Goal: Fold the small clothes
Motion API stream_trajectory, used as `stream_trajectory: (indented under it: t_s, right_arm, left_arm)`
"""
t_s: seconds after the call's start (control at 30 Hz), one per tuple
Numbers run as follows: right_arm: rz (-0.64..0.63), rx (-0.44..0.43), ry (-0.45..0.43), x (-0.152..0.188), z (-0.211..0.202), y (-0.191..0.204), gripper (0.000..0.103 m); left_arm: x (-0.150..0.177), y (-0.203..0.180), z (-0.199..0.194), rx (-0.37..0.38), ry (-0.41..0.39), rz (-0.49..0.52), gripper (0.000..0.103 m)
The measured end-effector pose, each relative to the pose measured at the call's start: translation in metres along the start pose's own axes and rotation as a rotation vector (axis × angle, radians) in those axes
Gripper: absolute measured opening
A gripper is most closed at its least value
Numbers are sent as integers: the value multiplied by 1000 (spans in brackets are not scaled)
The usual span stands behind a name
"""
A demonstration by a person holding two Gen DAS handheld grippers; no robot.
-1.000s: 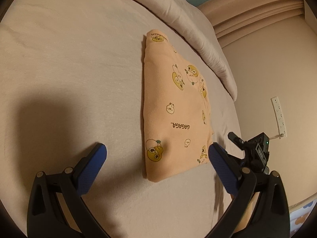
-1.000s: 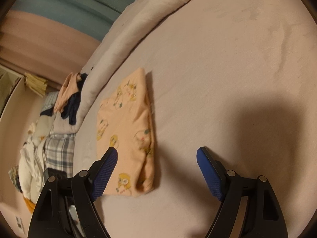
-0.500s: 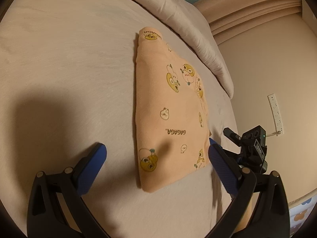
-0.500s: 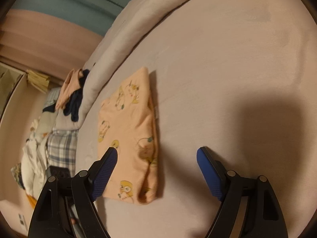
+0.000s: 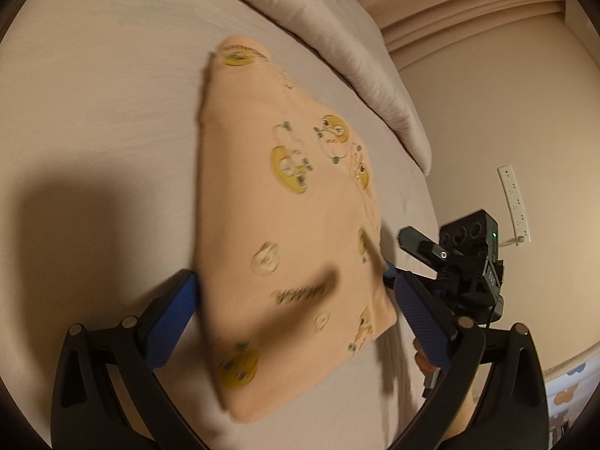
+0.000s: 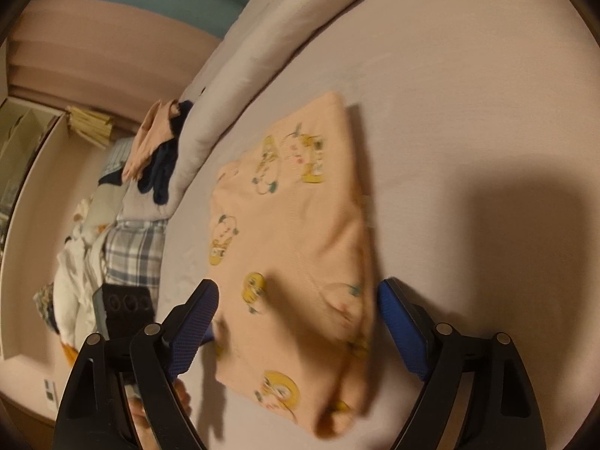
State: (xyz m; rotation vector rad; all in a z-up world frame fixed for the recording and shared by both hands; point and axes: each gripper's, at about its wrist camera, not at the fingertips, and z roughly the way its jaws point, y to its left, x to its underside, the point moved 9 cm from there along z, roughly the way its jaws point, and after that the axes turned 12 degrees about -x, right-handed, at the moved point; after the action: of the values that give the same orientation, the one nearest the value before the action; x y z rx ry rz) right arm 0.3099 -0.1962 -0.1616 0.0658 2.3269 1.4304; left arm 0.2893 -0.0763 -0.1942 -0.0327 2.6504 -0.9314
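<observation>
A folded peach garment point(image 5: 285, 217) with yellow cartoon prints lies flat on the pale bed sheet point(image 5: 93, 112). My left gripper point(image 5: 296, 307) is open, its blue pads point(image 5: 172, 322) on either side of the garment's near end. In the right wrist view the same garment point(image 6: 292, 247) lies between the blue pads point(image 6: 401, 326) of my open right gripper point(image 6: 296, 318), from the opposite end. Neither gripper is closed on the cloth. Both views are blurred by motion.
A rolled duvet point(image 5: 337, 37) runs along the far side of the bed. A pile of other clothes point(image 6: 123, 225) lies beyond the bed's end. The other gripper's body point(image 5: 468, 262) shows at the bed edge, with a power strip point(image 5: 513, 202) on the wall.
Both grippers have moved forward toward the garment, so its ends now lie between their open jaws. The garment has stayed in place on the sheet.
</observation>
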Motion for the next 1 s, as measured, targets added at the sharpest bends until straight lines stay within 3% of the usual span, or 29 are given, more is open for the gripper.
stream_trajectory:
  t_s: [0.2,0.27,0.33,0.43,0.67,0.77,1.0]
  right_arm:
    - [-4,4,16,-8,17,1,86]
    - [-21,30,12,-7,19,1,78]
    - [-16,53,-5,-6,18,-3,62]
    - [-17,88,-35,-4,14,-8,46]
    - [-135,182,-52,2,13,9,30]
    - [-212,214,-77,8,12,26,28]
    - [-420,239,-87,32,13,81,27]
  left_arm:
    - [-11,-3,10,16,2,-28,102]
    - [-13,-3,10,12,-4,-41,101]
    - [-15,-4,12,2,-13,-57,101]
    - [-17,-3,14,-50,-29,-78,91]
    - [-17,11,12,-150,-33,-119,43]
    - [-14,13,7,-158,-45,-118,36]
    - [-2,5,-36,-189,-144,-52,34]
